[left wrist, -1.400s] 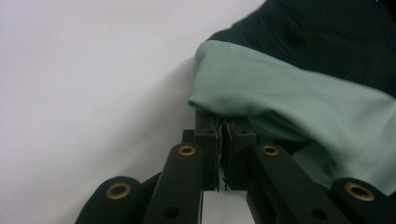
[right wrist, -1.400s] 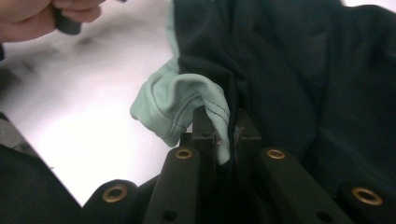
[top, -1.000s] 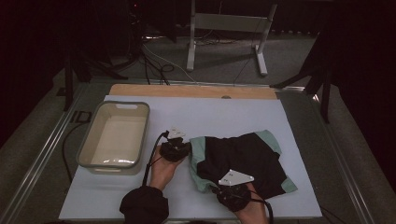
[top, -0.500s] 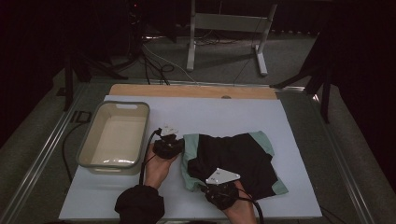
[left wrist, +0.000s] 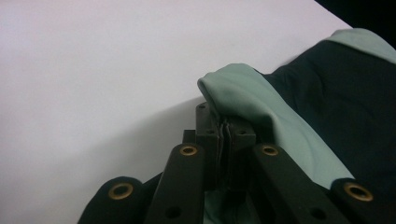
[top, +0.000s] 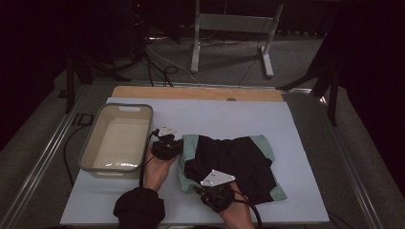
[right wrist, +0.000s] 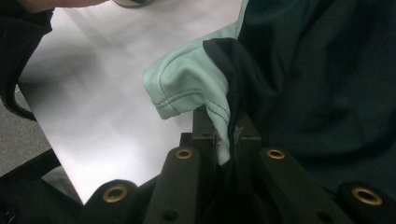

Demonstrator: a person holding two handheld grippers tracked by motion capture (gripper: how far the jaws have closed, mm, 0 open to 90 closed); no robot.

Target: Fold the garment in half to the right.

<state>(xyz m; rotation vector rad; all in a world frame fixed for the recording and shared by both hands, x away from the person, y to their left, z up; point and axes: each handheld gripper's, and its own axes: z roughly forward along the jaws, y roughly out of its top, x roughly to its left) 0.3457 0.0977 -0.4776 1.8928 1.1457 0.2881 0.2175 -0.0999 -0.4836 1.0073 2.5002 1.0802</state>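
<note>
Garment point(top: 234, 164), black with mint-green trim, lies spread on the white desk point(top: 215, 117), right of a beige plastic tub point(top: 117, 138); the left gripper point(top: 168, 143) meets its left edge, the right gripper point(top: 210, 188) its near-left corner. Left gripper view: fingers point(left wrist: 212, 135) clenched on a fold of green trim point(left wrist: 243, 93). Right gripper view: fingers point(right wrist: 205, 133) clenched on a green cuff and black cloth point(right wrist: 205, 88), bunched above the desk.

Beyond the white table point(top: 248, 119), a grey metal stand point(top: 229, 28) on carpet (dim, cable-strewn).
</note>
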